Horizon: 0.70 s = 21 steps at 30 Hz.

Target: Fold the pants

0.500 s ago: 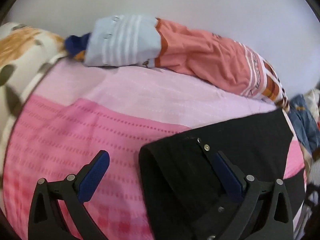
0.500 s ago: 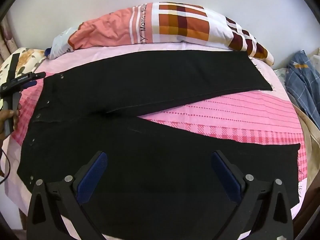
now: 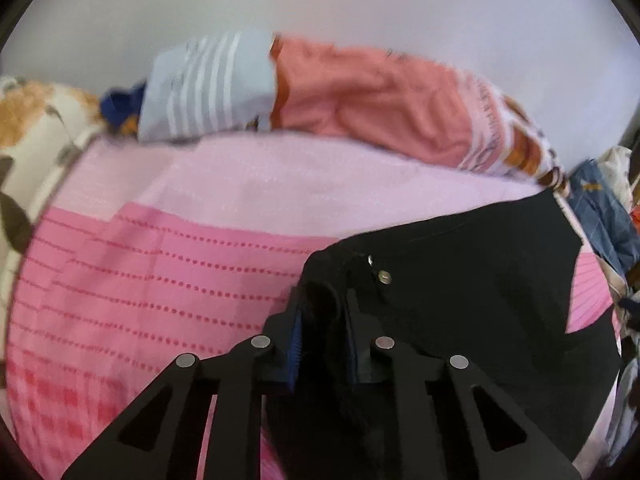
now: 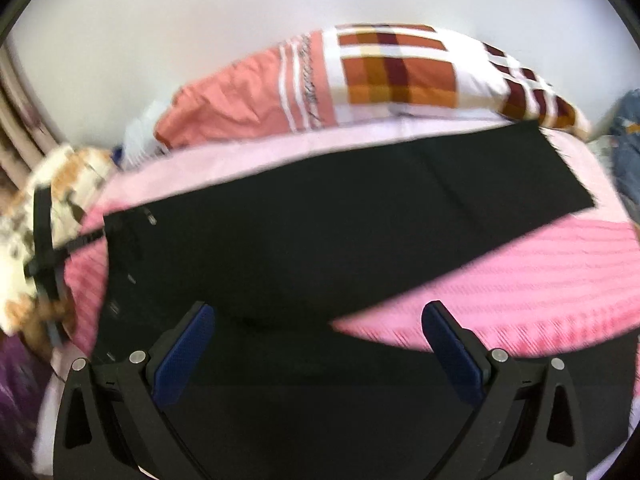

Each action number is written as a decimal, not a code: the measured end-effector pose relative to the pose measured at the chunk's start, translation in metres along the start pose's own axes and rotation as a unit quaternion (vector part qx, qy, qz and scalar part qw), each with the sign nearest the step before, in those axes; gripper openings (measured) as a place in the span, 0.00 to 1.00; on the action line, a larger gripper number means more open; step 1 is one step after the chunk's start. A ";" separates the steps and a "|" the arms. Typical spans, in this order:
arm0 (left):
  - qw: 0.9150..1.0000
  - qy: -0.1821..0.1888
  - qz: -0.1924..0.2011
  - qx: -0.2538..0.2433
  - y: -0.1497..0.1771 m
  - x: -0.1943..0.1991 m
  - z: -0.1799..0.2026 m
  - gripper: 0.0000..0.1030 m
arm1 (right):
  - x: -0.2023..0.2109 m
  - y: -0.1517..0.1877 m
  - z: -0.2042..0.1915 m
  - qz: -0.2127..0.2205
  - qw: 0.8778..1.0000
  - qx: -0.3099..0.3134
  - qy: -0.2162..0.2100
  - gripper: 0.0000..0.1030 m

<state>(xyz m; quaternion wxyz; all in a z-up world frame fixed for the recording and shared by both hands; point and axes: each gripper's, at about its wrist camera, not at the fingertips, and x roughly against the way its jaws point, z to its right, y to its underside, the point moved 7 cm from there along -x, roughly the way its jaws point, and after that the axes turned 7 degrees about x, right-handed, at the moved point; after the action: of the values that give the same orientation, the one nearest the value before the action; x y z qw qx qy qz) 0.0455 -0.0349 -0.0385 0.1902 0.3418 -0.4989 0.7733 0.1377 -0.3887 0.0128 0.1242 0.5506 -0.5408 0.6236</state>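
The left gripper (image 3: 322,334), black with blue pads, is pinched tight on a corner of the black cloth pants (image 3: 460,292). A bunch of black cloth sits squeezed between its two fingers, low in the middle of the left wrist view. A small silver button (image 3: 385,277) shows just above the pinch.

The right gripper (image 4: 318,344) is spread wide and holds nothing. It hangs over the pants (image 4: 320,220), with one blue pad low on the left and the other low on the right of its view.

The pants lie flat on a pink bed cover (image 4: 540,264) with rows of red dots and checks. In the right wrist view they fill the middle. One leg runs up to the upper right, and its end is cut straight. The other leg runs along the bottom. A wedge of pink cover shows between the two legs.

A long pillow (image 4: 380,76) in orange-pink, with white stripes and brown checks, lies along the top of the bed by the pale wall. A cream flowered cloth (image 3: 36,132) sits at the left edge. Blue checked cloth (image 3: 600,208) is piled at the right edge.
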 end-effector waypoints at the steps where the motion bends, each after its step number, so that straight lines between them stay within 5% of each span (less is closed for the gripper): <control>1: 1.000 0.002 0.020 -0.007 0.001 0.014 0.010 0.17 | -0.004 -0.009 0.000 0.002 1.000 -0.014 -0.028 0.99; 4: 0.996 0.001 0.079 -0.030 0.018 0.054 0.040 0.17 | -0.024 -0.037 0.004 -0.001 0.990 -0.069 -0.121 0.99; 8: 0.997 0.007 0.070 -0.024 0.041 0.083 0.066 0.17 | -0.062 -0.073 0.010 -0.029 0.966 -0.148 -0.210 0.96; 14: 0.998 -0.004 0.065 -0.014 0.078 0.106 0.087 0.17 | -0.136 -0.101 0.008 -0.100 0.935 -0.221 -0.259 0.86; 18: 0.998 0.000 0.056 0.025 0.092 0.112 0.087 0.17 | -0.176 -0.106 0.010 -0.131 0.928 -0.257 -0.237 0.76; 21: 0.998 0.003 0.048 0.039 0.096 0.115 0.089 0.17 | -0.186 -0.102 0.018 -0.142 0.939 -0.254 -0.185 0.25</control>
<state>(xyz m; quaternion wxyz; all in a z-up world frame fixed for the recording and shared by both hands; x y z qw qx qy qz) -0.0648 -0.1617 0.0064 0.1406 0.3220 -0.4839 0.8015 0.2918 -0.2818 -0.0888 0.2451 0.6775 -0.6107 0.3284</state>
